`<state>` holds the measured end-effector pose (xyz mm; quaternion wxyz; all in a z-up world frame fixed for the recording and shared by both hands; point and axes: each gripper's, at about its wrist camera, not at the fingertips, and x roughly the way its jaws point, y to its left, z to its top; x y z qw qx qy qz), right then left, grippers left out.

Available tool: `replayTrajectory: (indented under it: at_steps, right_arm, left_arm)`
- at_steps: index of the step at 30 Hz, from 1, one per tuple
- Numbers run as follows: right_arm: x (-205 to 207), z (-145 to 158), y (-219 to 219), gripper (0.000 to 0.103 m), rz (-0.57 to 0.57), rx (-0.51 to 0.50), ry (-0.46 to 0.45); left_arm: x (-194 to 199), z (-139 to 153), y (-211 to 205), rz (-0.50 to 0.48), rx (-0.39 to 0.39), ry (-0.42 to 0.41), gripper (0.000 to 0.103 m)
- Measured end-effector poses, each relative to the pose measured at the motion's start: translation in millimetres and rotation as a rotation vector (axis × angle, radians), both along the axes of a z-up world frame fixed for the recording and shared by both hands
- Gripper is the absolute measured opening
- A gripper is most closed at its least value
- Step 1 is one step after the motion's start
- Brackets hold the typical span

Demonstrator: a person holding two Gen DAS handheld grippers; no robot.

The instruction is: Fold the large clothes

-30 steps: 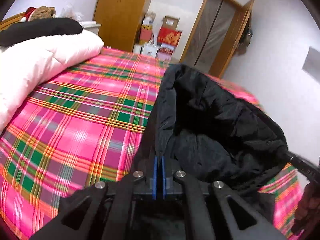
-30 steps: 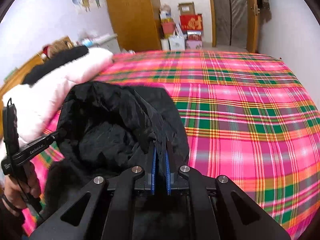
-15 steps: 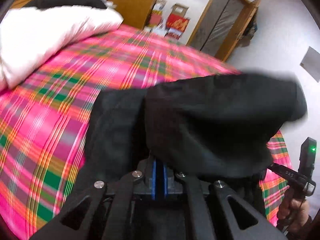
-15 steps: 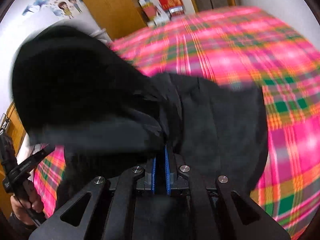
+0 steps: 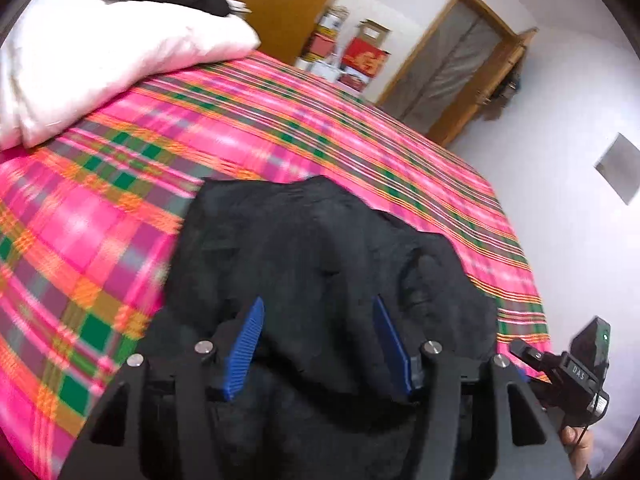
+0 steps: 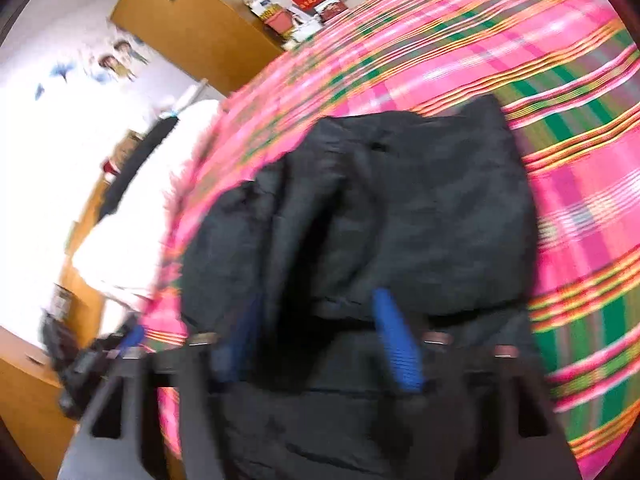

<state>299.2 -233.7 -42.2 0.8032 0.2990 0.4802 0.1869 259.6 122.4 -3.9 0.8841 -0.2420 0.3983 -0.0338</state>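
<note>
Plaid bedspread (image 5: 280, 128) fills view, pink, green stripes. Black coat (image 5: 320, 264) lies bunched at 6 o'clock, laid down for fold. White quilt (image 5: 100, 52) at 10 o'clock, door (image 5: 452, 64) at 1. My left gripper (image 5: 320, 344), right gripper (image 6: 316, 340): jaws opening, letting cloth go, coat between pads, unpinched.

White walls (image 5: 568, 92), a wooden wardrobe (image 5: 288, 8), a wood-framed doorway (image 5: 452, 64) and stacked boxes (image 5: 352, 56) behind the plaid-covered bed (image 5: 280, 128).
</note>
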Motion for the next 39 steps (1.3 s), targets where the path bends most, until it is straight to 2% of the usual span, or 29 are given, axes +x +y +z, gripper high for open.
replayTrajectory:
  at_steps: [4,5,6,7,10,13,16,19,23,29,33,35,39]
  right_arm:
    - [15.8,-6.5,36.6,0.065,0.042,0.035,0.017]
    - [18.2,-8.9,43.1,0.039,0.051,0.021,0.016]
    - [21.6,-12.4,52.2,0.02,0.059,-0.016,0.025]
    - [23.5,-15.7,58.0,0.006,0.067,-0.027,0.028]
    - [12.9,-14.1,62.7,0.004,0.068,-0.039,-0.012]
    - [-10.8,-11.0,50.6,0.003,0.037,-0.047,-0.05]
    - [-24.7,-29.2,40.0,0.003,0.012,-0.086,-0.019]
    - [-26.4,-64.1,34.5,0.003,-0.005,-0.098,0.056]
    - [-25.6,-80.6,42.1,0.003,0.001,-0.128,0.068]
    - [-18.9,-83.7,56.6,0.004,0.038,-0.212,0.053]
    - [-20.3,-65.1,62.2,0.012,0.049,-0.242,0.045]
    - [-24.7,-42.3,63.2,0.012,0.036,-0.26,-0.003]
    - [-21.2,9.5,63.5,0.013,0.012,-0.306,-0.159]
  left_arm:
    - [22.9,-12.2,-23.5,-0.066,-0.03,0.002,0.059]
    - [24.8,-16.0,-27.9,-0.081,-0.034,-0.002,0.059]
    - [25.4,-20.2,-31.6,-0.098,-0.031,-0.002,0.059]
    - [24.8,-23.8,-34.5,-0.108,-0.021,0.006,0.059]
    - [23.7,-27.0,-33.2,-0.114,0.01,0.019,0.057]
    - [20.5,-21.5,-22.0,-0.081,-0.003,-0.005,0.057]
    - [20.2,-24.8,-15.8,-0.064,-0.021,-0.002,0.057]
    - [25.8,-42.8,-21.9,-0.073,-0.006,0.062,0.057]
    - [35.9,-83.5,-32.5,-0.083,0.052,0.191,0.057]
    - [31.5,-92.7,-42.3,-0.06,0.119,0.188,0.057]
    - [33.1,-99.3,-52.8,-0.068,0.194,0.186,0.058]
    - [31.9,-96.6,-52.1,-0.061,0.177,0.189,0.058]
    - [33.4,-95.6,-50.0,-0.059,0.16,0.192,0.057]
